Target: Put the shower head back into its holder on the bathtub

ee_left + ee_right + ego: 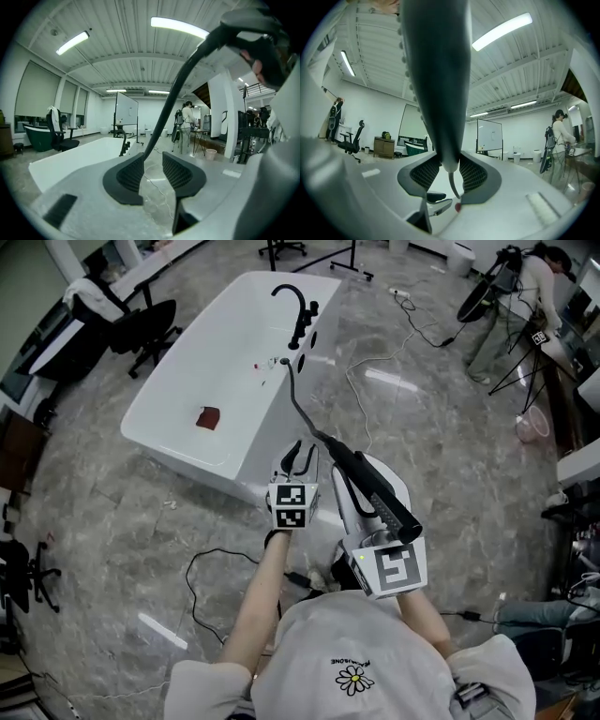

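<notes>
At the near end of the white bathtub [265,432], the person holds both grippers out over the floor. The black shower head [373,491] is not yet home. The right gripper [450,171] has its jaws clamped on the narrow end of the handle, and the head runs back over the gripper toward five o'clock in the head view. Its hose [298,399] runs toward twelve o'clock to the tub's rim. The left gripper [152,176] sits just beside the right at nine o'clock. Its jaws stand apart with nothing pressed between them, and the hose passes close by the left pad.

The carry to the holder appears to be the step in hand. The black faucet [298,306] stands on the rim at eleven o'clock, with small black fittings [310,336] beside it. Which of these is the holder I cannot tell. The next move likely calls for bringing the head forward to that rim, lining the handle up with the cradle, and keeping the hose slack and clear, perhaps with the free left jaws.

A small red item [207,418] lies inside the tub. The floor [112,521] is glossy grey marble with a loose cable [202,568] at seven o'clock. An office chair [141,329] stands at ten o'clock, and another person [525,296] works at two o'clock.
</notes>
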Demonstrator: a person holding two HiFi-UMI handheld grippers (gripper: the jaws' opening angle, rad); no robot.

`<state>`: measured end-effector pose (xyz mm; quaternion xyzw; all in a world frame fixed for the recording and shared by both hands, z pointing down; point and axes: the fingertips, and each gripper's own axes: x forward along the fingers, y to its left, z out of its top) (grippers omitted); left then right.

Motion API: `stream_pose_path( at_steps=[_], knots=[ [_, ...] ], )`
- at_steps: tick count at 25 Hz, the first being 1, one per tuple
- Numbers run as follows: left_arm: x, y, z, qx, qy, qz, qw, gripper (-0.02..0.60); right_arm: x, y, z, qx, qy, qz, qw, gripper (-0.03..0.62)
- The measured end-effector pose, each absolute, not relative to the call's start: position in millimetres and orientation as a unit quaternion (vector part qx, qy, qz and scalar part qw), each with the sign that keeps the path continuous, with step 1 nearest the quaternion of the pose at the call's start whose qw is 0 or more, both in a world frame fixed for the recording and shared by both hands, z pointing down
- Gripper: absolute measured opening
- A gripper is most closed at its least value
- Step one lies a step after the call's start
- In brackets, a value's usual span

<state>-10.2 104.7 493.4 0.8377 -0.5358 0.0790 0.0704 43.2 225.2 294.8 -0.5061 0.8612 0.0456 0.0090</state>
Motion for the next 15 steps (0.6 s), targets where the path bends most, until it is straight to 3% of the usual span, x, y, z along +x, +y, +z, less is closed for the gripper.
stream_pose_path(
  at_steps=[15],
  knots=[
    [14.6, -31.7, 517.1, 0.829, -0.543, 0.1, 0.087, 0.116, 61.6, 90.3, 295.5, -0.48, 0.877, 0.013, 0.027, 0.135]
  ],
)
